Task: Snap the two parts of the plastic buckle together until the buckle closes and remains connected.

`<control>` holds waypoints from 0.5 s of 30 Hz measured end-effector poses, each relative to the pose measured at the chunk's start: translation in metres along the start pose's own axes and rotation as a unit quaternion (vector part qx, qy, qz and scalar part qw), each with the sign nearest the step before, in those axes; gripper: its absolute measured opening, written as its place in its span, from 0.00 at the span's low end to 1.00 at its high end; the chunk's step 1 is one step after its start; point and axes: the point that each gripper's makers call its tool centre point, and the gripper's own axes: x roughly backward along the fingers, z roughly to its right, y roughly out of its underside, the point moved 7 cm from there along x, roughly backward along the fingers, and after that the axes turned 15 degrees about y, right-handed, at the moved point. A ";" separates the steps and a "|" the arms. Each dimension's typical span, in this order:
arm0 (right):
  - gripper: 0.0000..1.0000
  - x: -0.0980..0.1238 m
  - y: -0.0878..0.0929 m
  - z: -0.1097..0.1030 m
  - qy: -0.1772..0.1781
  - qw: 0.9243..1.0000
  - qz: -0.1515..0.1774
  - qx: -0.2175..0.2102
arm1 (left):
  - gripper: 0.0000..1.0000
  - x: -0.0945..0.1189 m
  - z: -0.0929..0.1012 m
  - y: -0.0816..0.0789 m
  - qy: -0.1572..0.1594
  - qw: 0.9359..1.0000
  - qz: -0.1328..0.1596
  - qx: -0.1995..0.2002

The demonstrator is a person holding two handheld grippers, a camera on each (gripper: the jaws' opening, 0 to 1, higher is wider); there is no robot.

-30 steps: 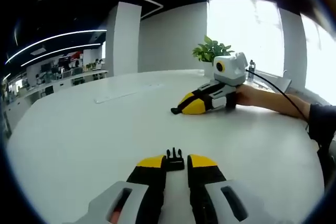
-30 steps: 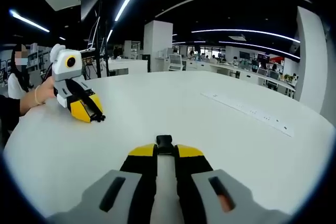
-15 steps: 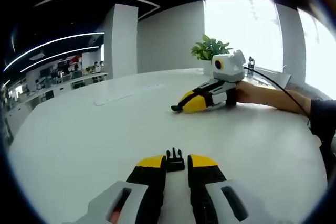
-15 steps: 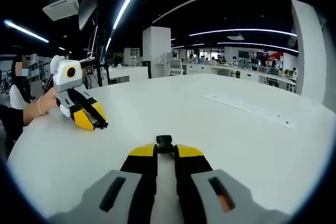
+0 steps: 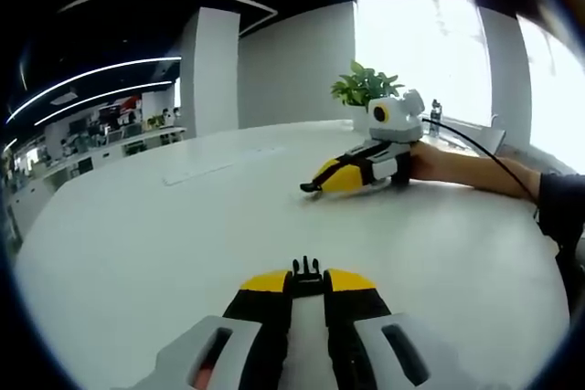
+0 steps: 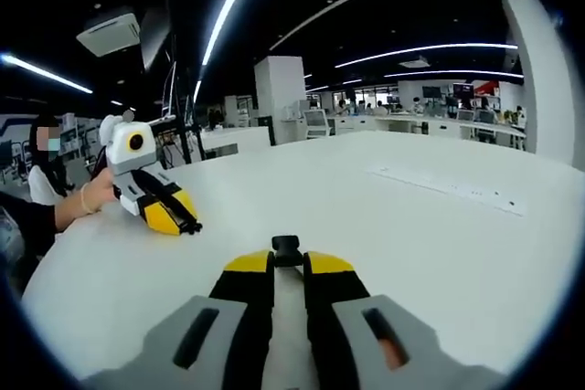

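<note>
Left gripper [image 5: 307, 282]: yellow-tipped, its jaws drawn narrow and clamped on the pronged buckle half [image 5: 306, 270]; the small black piece juts forward past the tips, prongs pointing away from the camera, over the tabletop [image 5: 137, 226].

Right gripper [image 6: 289, 264]: jaws likewise narrow, pinching the socket buckle half [image 6: 286, 247], a short black block protruding between the yellow tips.

Each gripper seen from the other: in the left gripper view the right gripper [image 5: 315, 188] lies across the tabletop, up and to the right, held by the person's hand [image 5: 434, 163]. In the right gripper view the left gripper [image 6: 189, 223] sits up and to the left, with a hand [image 6: 96, 194] behind it.

Governing relation: the two buckle halves are well apart, each out along the other gripper's forward diagonal. The grippers do not yet face one another squarely; judged from both views, each long axis points past the other's tip.

Next move, as a judgement: turn the hands inward until prongs and socket share one line, then close the gap and press.

Risk: a slight roll between the halves could make the prongs ride against the socket's mouth.

Surroundings: a potted plant [image 5: 364, 88] stands beyond the right gripper.
</note>
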 end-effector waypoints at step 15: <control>0.13 0.002 0.002 -0.007 -0.020 1.000 0.003 0.006 | 0.13 0.000 0.001 0.001 0.001 1.000 0.001 0.000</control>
